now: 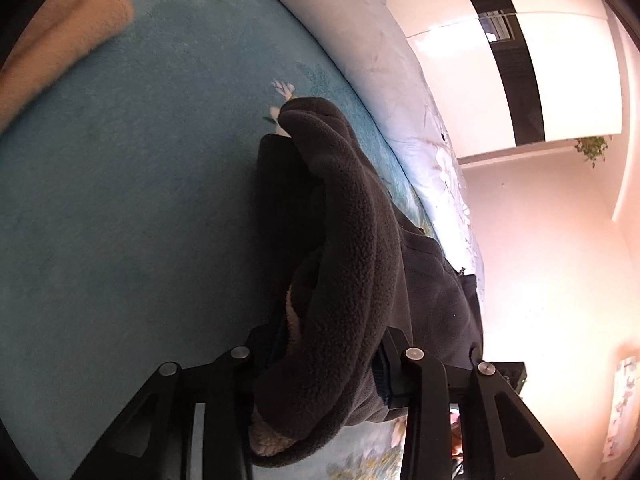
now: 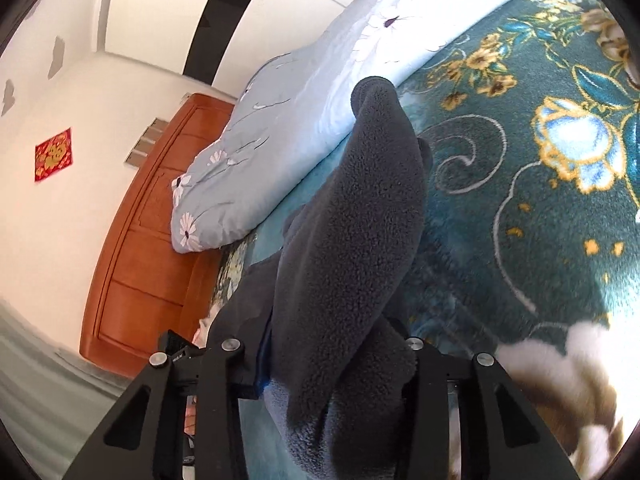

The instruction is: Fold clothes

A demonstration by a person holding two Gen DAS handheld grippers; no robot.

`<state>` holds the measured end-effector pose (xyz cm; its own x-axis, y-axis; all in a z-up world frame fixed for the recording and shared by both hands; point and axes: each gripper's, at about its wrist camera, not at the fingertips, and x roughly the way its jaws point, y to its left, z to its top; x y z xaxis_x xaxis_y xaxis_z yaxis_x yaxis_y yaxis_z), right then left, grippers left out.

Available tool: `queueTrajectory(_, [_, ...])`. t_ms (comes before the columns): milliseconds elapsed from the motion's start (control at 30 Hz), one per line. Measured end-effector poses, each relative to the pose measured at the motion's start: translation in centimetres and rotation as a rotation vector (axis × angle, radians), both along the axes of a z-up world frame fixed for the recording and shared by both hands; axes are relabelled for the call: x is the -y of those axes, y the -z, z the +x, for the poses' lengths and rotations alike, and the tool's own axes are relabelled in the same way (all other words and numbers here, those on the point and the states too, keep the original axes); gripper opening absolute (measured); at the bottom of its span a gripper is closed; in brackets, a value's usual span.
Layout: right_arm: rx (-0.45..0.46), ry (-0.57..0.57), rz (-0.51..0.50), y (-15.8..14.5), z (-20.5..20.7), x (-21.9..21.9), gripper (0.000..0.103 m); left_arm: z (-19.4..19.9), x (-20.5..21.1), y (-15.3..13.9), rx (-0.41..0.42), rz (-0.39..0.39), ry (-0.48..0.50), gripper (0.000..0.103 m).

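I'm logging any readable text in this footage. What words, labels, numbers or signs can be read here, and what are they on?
None can be read in either view.
Red and gold wall decoration: a gold character or motif, too blurred to read.
Small pale marking on the black block beside the right hand-held gripper: too small to read.
Dark fleece garment: no label visible.

Place: a home bedroom
Bed: teal floral blanket [image 2: 520, 184] spread across it
Bedding: pale blue flowered quilt [image 2: 304, 92] alongside
Furniture: wooden headboard [image 2: 152, 240]
Wall: red paper decoration [image 2: 53, 155]
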<state>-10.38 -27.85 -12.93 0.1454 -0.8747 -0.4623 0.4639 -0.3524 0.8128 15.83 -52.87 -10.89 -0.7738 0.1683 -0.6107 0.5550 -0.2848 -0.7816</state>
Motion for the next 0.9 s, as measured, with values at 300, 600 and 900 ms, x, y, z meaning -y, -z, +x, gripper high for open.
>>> queueTrajectory(300, [0.008, -0.127, -0.033, -0.1, 9.5, -6.4, 0.038, 12.9, -4.6, 0.2, -0.047, -0.031, 0.012, 0.038])
queueTrajectory(600, [0.04, -0.019, 0.051, 1.8, 9.7, -9.3, 0.04, 15.6, -5.1, 1.1, -0.045, -0.072, -0.014, 0.049])
queueTrajectory(900, [0.07, 0.028, 0.05, 2.0, 5.7, -4.8, 0.04, 12.8, -1.1, 0.5, -0.045, -0.095, -0.029, 0.072])
